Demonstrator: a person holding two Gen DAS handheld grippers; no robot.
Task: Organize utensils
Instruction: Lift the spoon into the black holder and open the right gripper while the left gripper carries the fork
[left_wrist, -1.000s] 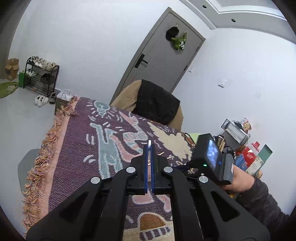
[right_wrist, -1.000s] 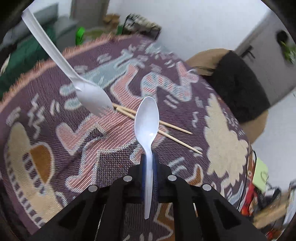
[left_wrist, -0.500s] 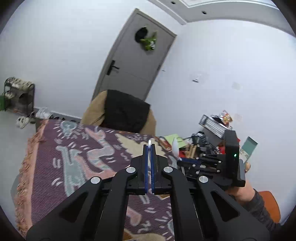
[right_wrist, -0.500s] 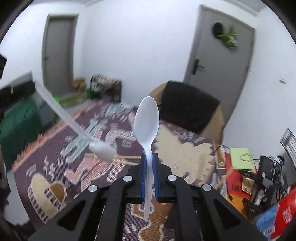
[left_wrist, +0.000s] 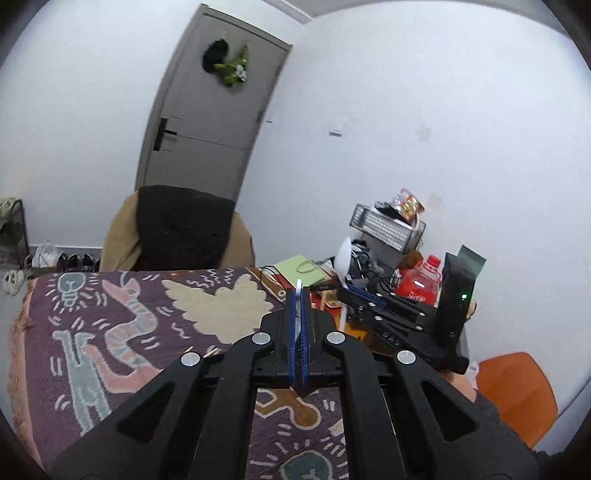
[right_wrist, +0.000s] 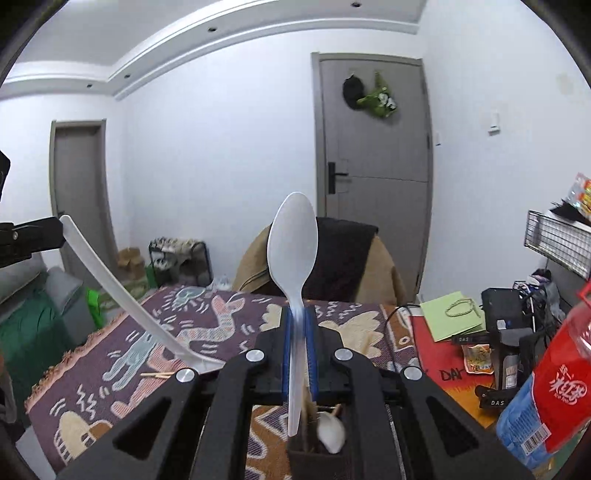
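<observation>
My right gripper (right_wrist: 298, 314) is shut on a white plastic spoon (right_wrist: 292, 236), bowl up, held upright above a dark utensil holder (right_wrist: 314, 448) that holds wooden sticks and a white utensil. My left gripper (left_wrist: 300, 293) is shut on the handle of a white plastic fork (right_wrist: 122, 295); only the handle end (left_wrist: 299, 283) shows between its pads. The fork slants down to the patterned cloth (right_wrist: 122, 354) in the right wrist view. Wooden chopsticks (right_wrist: 157, 374) lie on the cloth. The right gripper and spoon (left_wrist: 342, 258) also show in the left wrist view.
A chair with a dark cover (left_wrist: 181, 229) stands behind the table. Clutter sits at the right: a red bottle (right_wrist: 554, 376), a green paper bag (right_wrist: 452, 314), a wire basket (right_wrist: 561, 240), black devices. An orange seat (left_wrist: 517, 391) is lower right.
Both grippers have tilted up from the cloth towards the room. The right gripper with the spoon has moved over the utensil holder. The fork stays slanted at the left.
</observation>
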